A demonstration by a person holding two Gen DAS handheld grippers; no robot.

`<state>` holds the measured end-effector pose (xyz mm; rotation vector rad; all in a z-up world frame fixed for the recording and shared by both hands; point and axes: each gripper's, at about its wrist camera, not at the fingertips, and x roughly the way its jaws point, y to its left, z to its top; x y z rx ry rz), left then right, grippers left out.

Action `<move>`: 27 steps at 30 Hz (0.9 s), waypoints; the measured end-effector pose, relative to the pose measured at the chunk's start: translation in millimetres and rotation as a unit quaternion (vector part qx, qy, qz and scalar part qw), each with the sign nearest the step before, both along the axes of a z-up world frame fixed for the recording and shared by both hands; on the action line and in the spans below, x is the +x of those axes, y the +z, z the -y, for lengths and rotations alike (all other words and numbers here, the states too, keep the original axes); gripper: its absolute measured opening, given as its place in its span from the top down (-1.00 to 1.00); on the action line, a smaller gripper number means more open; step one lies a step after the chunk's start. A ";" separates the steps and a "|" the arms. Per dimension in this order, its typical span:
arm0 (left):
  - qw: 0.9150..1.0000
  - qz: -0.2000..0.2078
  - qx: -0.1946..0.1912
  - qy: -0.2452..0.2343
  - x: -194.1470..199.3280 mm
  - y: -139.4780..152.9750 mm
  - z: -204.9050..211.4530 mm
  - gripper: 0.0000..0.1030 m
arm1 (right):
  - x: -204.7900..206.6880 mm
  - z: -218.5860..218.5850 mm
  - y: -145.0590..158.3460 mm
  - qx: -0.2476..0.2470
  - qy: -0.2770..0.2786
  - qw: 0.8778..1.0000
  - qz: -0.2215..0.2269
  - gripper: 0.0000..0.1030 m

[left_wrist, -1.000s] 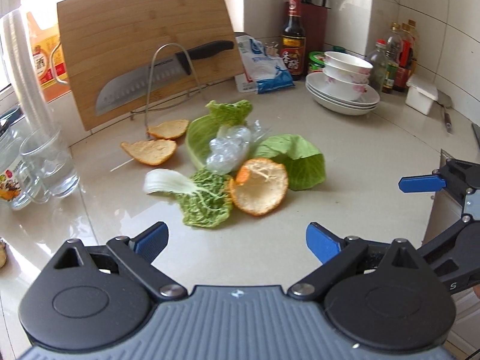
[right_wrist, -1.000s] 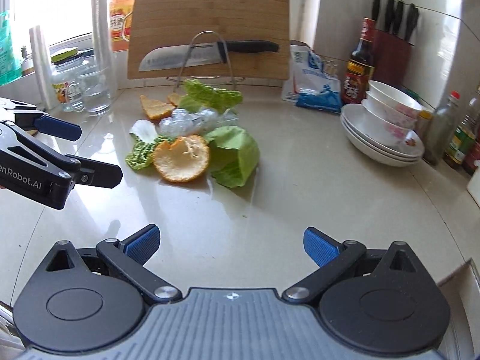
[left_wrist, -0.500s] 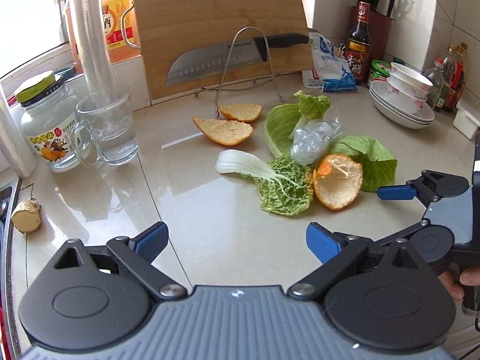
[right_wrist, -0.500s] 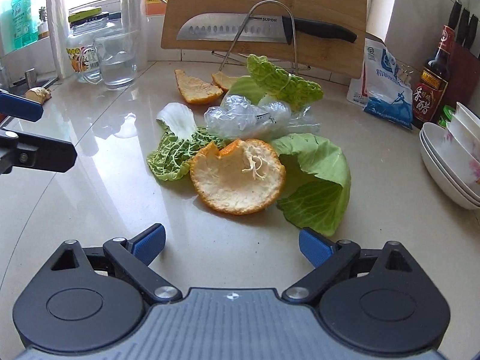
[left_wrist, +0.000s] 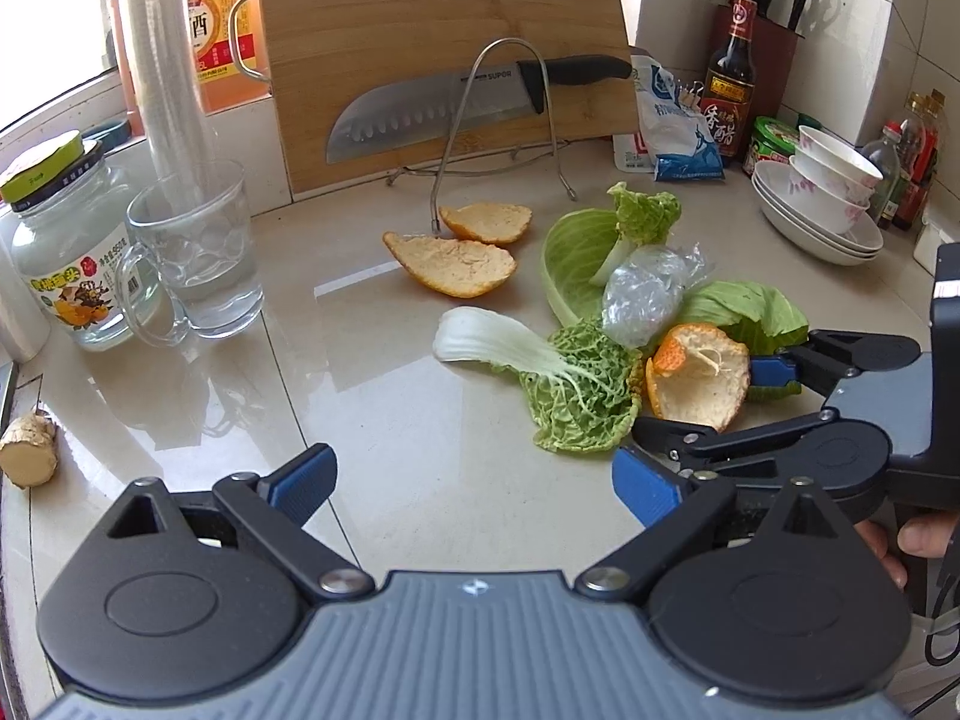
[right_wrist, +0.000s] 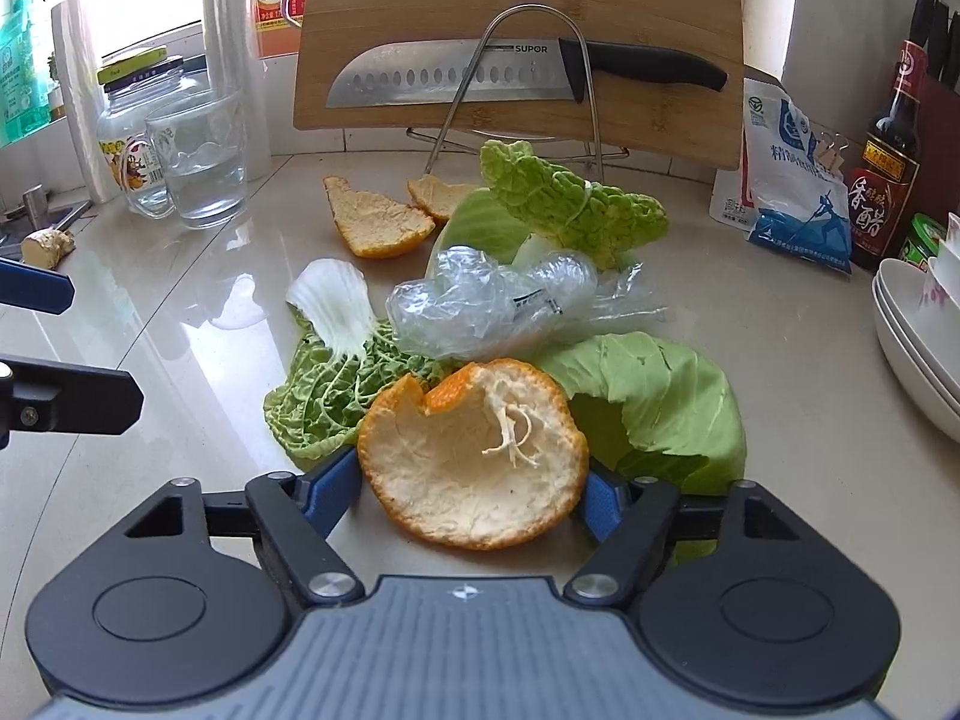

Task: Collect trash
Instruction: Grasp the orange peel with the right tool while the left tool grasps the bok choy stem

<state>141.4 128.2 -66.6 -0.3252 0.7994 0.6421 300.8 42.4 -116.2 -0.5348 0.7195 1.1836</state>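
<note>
A pile of trash lies on the counter: a round orange peel (right_wrist: 480, 456), crumpled clear plastic (right_wrist: 486, 306), cabbage leaves (right_wrist: 660, 402), a crinkled leaf (right_wrist: 324, 384) and two more peel pieces (right_wrist: 378, 225). My right gripper (right_wrist: 474, 495) is open with its blue fingers on either side of the round peel (left_wrist: 699, 381), close to it. My left gripper (left_wrist: 474, 483) is open and empty, above bare counter to the left of the pile. The right gripper also shows in the left wrist view (left_wrist: 714, 402).
A cutting board (left_wrist: 444, 42) with a knife (left_wrist: 432, 105) leans at the back. A glass mug (left_wrist: 198, 252) and jar (left_wrist: 66, 246) stand left, a ginger piece (left_wrist: 27, 447) at the left edge. Stacked bowls (left_wrist: 822, 204), bottles and a bag (left_wrist: 675, 120) stand right.
My right gripper has moved forward until its open fingers flank the round orange peel. My left gripper has swung left and closer to the counter. Nothing has been picked up.
</note>
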 end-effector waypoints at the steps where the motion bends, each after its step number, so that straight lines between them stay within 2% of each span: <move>1: 1.000 0.001 -0.003 -0.002 1.3 -0.9 -2.2 -0.90 | 0.1 0.9 1.4 0.002 -0.001 1.000 -0.001 -0.38; 4: 1.000 0.005 -0.010 -0.005 7.5 -2.7 -8.9 -0.90 | 1.2 4.3 6.8 0.004 -0.008 1.000 -0.008 -0.20; 6: 1.000 0.008 -0.007 -0.008 14.2 -2.9 -14.0 -0.90 | 1.8 8.3 9.6 0.004 -0.016 1.000 -0.013 -0.16; 10: 1.000 0.016 0.003 -0.016 28.7 -4.0 -24.2 -0.90 | 0.3 20.1 15.3 0.003 -0.025 0.999 -0.022 -0.14; 15: 1.000 0.021 -0.010 -0.016 47.8 -5.8 -39.7 -0.89 | -4.3 36.4 26.0 0.009 -0.033 0.999 -0.021 -0.14; 22: 0.995 0.056 0.012 -0.085 86.9 19.0 -32.1 -0.89 | -5.6 52.9 36.9 0.019 -0.050 0.998 -0.024 -0.14; 27: 0.990 0.070 0.030 -0.120 129.4 20.8 -28.9 -0.83 | -6.3 63.1 41.5 0.024 -0.066 0.997 -0.024 -0.14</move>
